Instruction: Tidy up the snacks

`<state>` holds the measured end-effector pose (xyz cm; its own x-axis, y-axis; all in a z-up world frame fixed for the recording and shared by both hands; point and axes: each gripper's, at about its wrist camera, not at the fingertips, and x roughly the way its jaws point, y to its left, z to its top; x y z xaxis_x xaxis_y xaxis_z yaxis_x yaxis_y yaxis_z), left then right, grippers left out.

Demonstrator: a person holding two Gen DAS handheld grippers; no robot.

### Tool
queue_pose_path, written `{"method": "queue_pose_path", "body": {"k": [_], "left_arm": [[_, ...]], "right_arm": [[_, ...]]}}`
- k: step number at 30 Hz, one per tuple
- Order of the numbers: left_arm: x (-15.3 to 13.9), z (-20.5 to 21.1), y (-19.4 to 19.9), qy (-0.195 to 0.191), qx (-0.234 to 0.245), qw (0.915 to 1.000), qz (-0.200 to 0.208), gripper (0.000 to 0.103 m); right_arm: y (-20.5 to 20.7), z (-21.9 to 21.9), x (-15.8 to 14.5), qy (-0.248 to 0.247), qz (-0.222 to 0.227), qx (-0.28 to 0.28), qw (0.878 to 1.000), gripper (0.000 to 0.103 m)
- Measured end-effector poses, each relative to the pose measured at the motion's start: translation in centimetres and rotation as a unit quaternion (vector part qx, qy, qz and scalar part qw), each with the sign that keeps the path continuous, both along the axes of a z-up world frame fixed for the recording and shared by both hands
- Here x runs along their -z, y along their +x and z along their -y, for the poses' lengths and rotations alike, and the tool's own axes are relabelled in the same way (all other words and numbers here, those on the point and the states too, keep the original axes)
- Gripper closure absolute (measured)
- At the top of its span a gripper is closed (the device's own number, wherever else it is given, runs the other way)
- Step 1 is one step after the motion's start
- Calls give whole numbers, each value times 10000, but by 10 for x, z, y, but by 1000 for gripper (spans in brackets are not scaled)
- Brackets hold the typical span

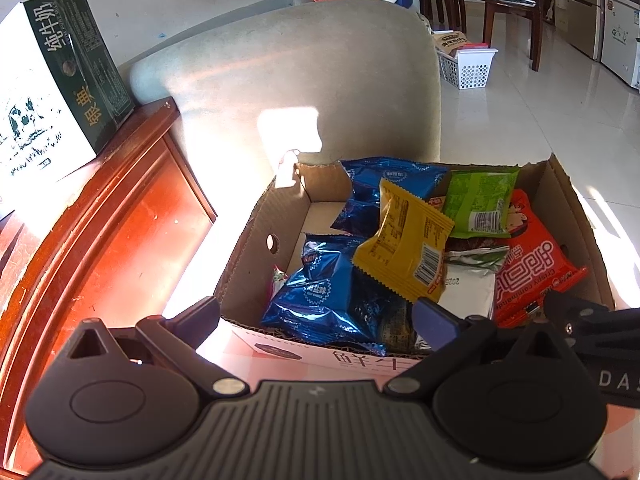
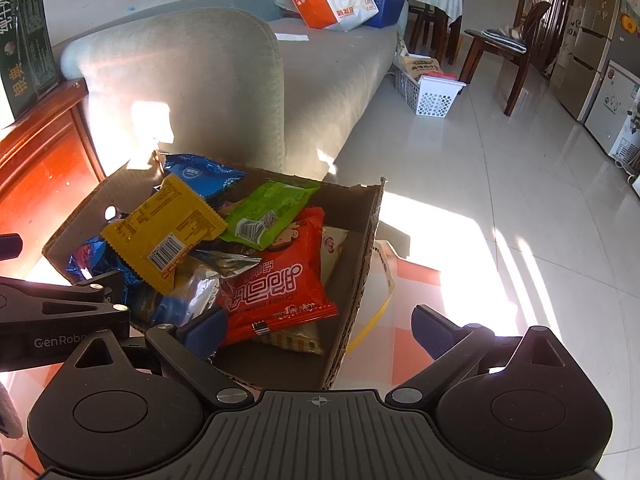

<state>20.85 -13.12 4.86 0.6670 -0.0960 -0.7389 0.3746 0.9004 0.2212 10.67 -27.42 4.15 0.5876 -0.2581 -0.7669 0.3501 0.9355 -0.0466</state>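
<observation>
Cardboard box (image 1: pixel 256 240), open top, torn rim, lower centre of both views; pink front panel with partly legible Chinese print. Contents, heaped: yellow packet (image 1: pixel 404 244) with barcode, uppermost; green packet (image 1: pixel 480 204) with barcode; red packet (image 2: pixel 280 280) reading "Crispy"; blue foil packets (image 1: pixel 320 292).

Left gripper (image 1: pixel 320 316): jaws wide, holding nothing, above the near rim. Right gripper (image 2: pixel 320 328): jaws wide, holding nothing, straddling the right wall.

Milk carton (image 1: pixel 52 92), upper left, on a wooden cabinet (image 1: pixel 120 216). Sofa (image 2: pixel 192 80) behind. Open tiled floor (image 2: pixel 500 200) at right; white basket (image 2: pixel 430 96) beyond.
</observation>
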Motion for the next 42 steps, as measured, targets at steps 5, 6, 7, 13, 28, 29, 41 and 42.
{"method": "queue_pose_path", "body": {"k": [5,6,7,13,28,29,41,42], "left_arm": [[0,1,-1,56,1,10000,53,2],[0,1,-1,61,-1,10000,56,2],[0,1,-1,67,-1,10000,60,2],[0,1,-2,79,-4,9999,69,2],[-4,-10,-20,242,-40,9995,213,2],[-4,-11,-22,243,-51,9994,226,2],[1,-25,-65,336,68,9991,231,2],[3,-28,-68,342,60,9992,197,2]], "right_arm": [[0,0,0,13,-1,6,10000,4],[0,0,0,9,-3,6,10000,4],[0,1,0,7,-4,4,10000,4],[-1,-1,0,-16,7,-17,10000,4],[-10,-13,-1,-205,63,-267,9994,4],[-11,-14,-2,-215,78,-283,9993,4],[-52,-28,0,-248,179,-347,9989,4],[-56,-31,2,-262,161,-416,9987,4]]}}
